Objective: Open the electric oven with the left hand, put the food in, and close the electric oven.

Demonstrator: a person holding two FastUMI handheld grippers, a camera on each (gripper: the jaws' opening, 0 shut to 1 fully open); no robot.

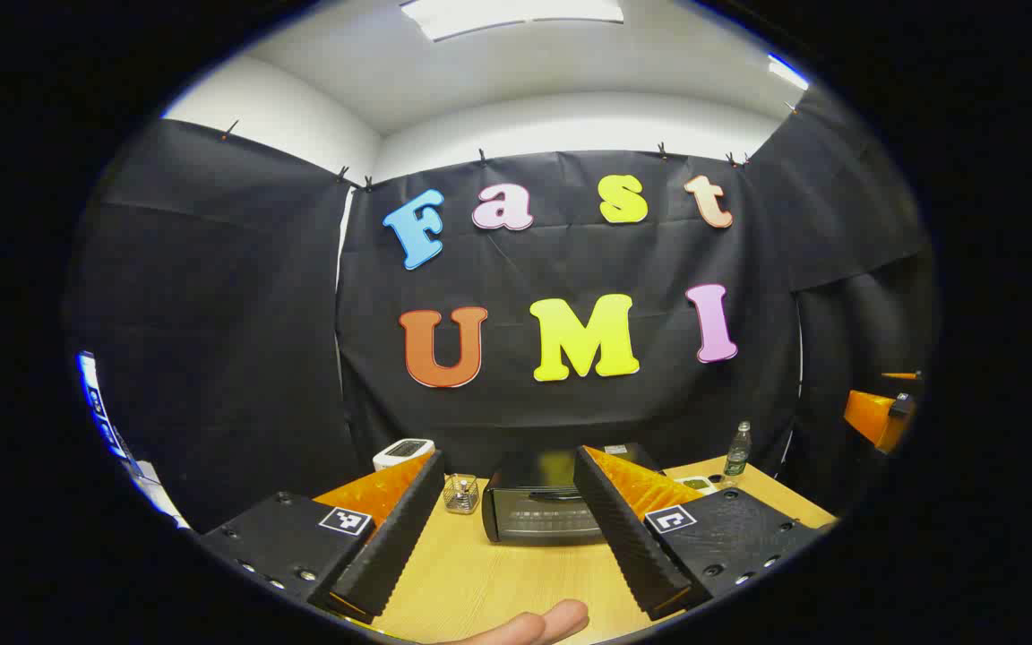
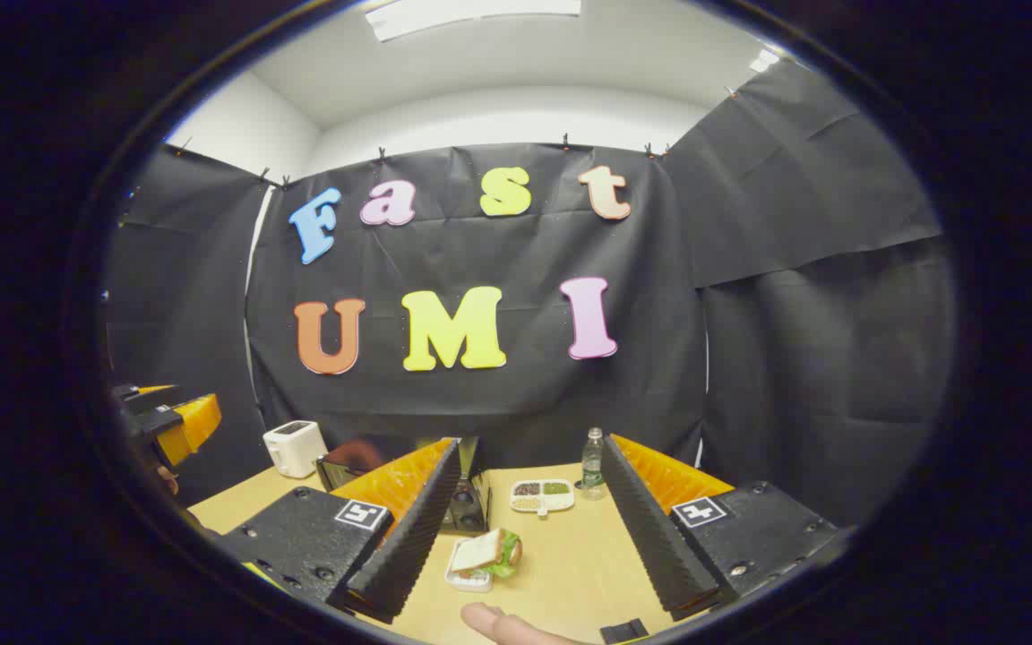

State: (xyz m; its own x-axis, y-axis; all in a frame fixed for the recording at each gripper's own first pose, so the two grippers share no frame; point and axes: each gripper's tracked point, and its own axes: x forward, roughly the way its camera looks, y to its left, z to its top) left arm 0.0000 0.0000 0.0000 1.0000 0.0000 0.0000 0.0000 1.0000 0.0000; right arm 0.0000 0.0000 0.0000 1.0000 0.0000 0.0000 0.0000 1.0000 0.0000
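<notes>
In the left gripper view the left tool (image 1: 509, 528) stands wide, its fingers holding and touching nothing, raised over the tabletop (image 1: 516, 573). The electric oven (image 1: 538, 511) sits shut straight ahead between them, a small wire basket (image 1: 461, 494) just beside it. In the right gripper view the right tool (image 2: 525, 528) is likewise spread wide and empty. The food, a sandwich (image 2: 483, 554) on a small tray, lies on the tabletop near the oven's control end, between the right tool's fingers.
</notes>
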